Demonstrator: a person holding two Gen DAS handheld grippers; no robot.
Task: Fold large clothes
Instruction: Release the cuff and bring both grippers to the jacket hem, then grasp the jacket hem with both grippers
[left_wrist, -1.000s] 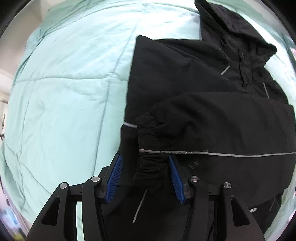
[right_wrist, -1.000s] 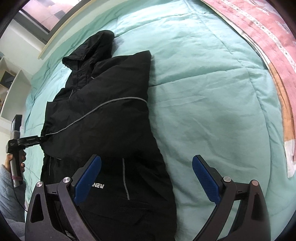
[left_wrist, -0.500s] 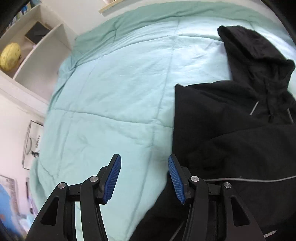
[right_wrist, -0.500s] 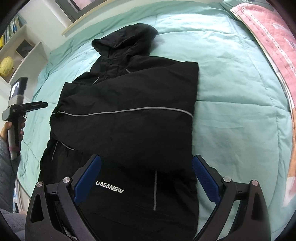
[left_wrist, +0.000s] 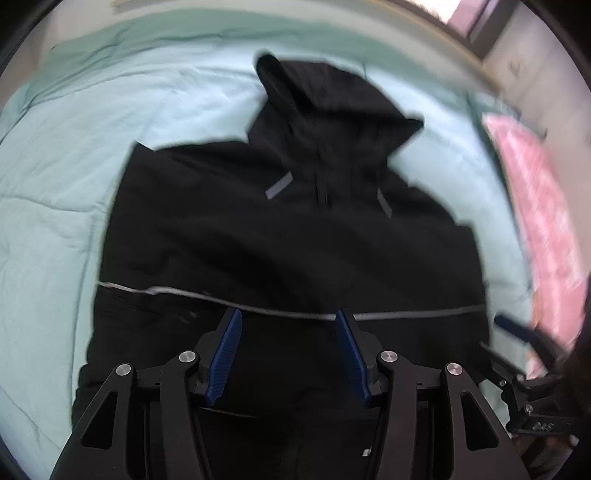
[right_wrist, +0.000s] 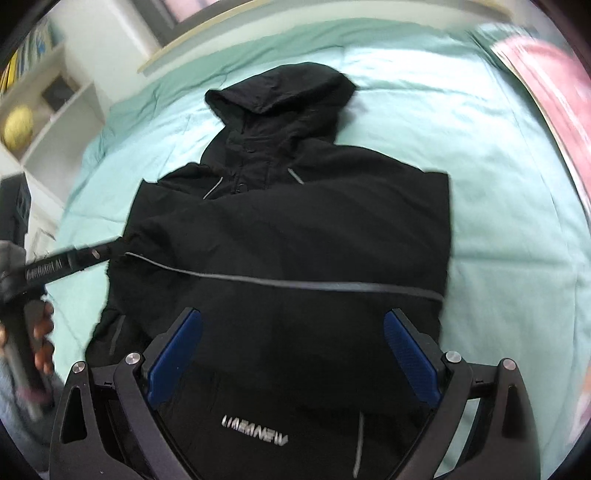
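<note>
Black jacket (right_wrist: 295, 236) spread flat mid-bed, sleeves folded across the chest, hood toward the headboard edge of the green quilt (right_wrist: 498, 184).

Laid flat and narrowed, likely ready for a bottom-up fold. Left gripper (left_wrist: 288, 354) and right gripper (right_wrist: 291, 354) poised above the hem end, fingers spread apart, grasping nothing.

Left tool (left_wrist: 287, 353): matte black linkage arms with triangular cut-outs, round silver screw heads at the pivots, and two ribbed blue pads (left_wrist: 224, 357) on the inner finger faces. Right tool (right_wrist: 291, 360): the same black frame, silver screws and blue pads (right_wrist: 412, 360). Left hand (right_wrist: 38, 341): bare brownish fingers around a black handle, beside a grey sleeve (right_wrist: 9, 258).
</note>
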